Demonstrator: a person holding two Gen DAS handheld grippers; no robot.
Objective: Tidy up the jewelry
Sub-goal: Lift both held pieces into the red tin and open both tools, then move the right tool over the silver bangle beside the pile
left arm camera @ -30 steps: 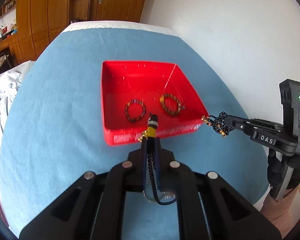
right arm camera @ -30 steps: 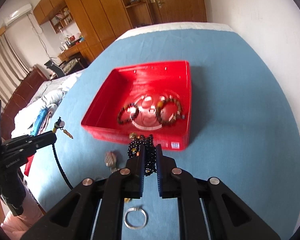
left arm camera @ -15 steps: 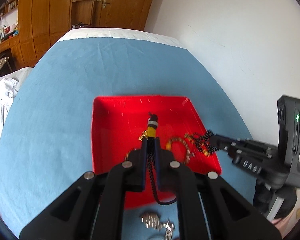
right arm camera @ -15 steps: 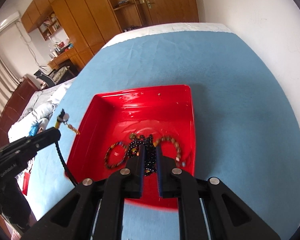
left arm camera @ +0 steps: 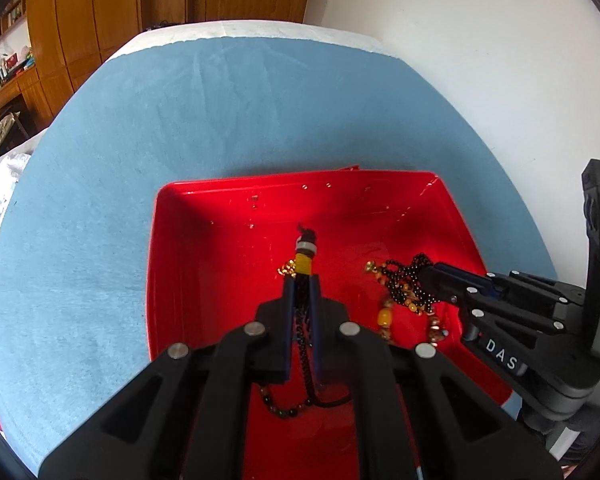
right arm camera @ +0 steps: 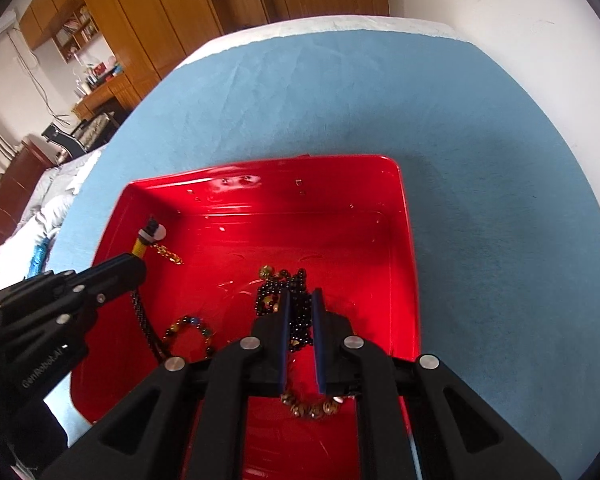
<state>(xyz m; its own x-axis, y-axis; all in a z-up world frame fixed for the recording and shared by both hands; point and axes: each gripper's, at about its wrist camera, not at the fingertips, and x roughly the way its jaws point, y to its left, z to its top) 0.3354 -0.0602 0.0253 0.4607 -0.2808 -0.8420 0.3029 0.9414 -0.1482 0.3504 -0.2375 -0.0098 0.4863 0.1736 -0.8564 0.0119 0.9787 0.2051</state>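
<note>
Both grippers had advanced over the red tray (right arm camera: 404, 216). Left gripper (left arm camera: 302, 280) clamped the black cord (left arm camera: 305, 344); right gripper (right arm camera: 300, 300) clamped the black bead strand (right arm camera: 296, 284). Only the right view showed the dark bracelet (right arm camera: 188, 330) whole.

Surface: a bed (left arm camera: 148, 128) covered by a blue blanket (right arm camera: 480, 168), a white sheet (left arm camera: 236, 30) showing at its far edge.
On it: a red tray (left arm camera: 204, 240), sitting on the blanket toward the near edge, right of centre beside the wall.
</note>
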